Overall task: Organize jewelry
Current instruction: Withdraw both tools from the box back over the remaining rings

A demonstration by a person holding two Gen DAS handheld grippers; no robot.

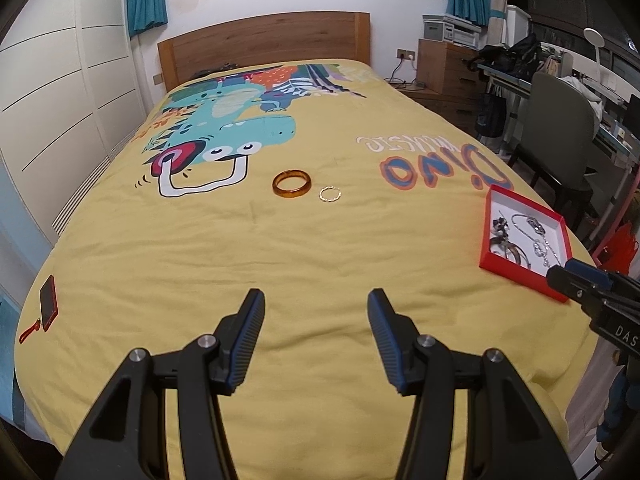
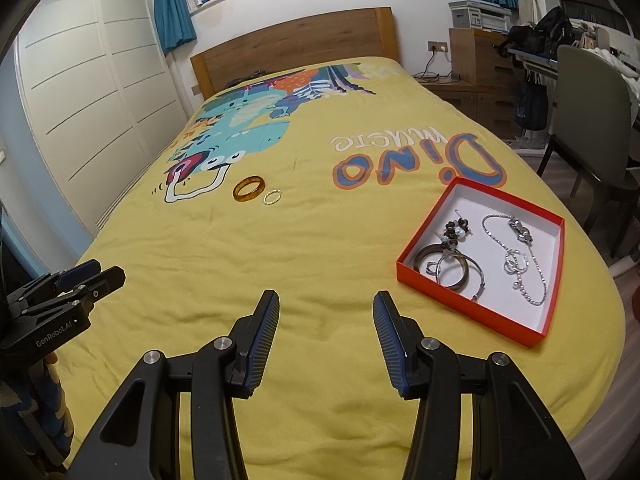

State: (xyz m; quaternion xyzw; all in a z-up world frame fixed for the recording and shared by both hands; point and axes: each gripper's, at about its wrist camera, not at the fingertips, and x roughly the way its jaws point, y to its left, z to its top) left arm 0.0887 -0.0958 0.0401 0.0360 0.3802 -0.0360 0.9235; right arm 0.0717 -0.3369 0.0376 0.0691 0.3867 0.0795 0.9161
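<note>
Lying on yellow quilt (image 1: pixel 280 264): glossy amber bangle (image 1: pixel 292 184), thin gold ring (image 1: pixel 330 193).

Bare yellow bedspread (image 1: pixel 304 264) lies open up to the amber bangle (image 1: pixel 292 184); the red box (image 2: pixel 480 312) flanks the right.

Both wrist views look down the bed (image 1: pixel 280 264) toward its headboard (image 2: pixel 296 42), side by side.

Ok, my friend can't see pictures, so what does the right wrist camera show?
An open, empty right hand-held gripper hangs over a yellow dinosaur bedspread. To its right sits a red box holding silver chains and bangles. Farther up the bed lie an amber bangle and a small gold ring; the left hand-held gripper pokes in at the left edge.
</note>
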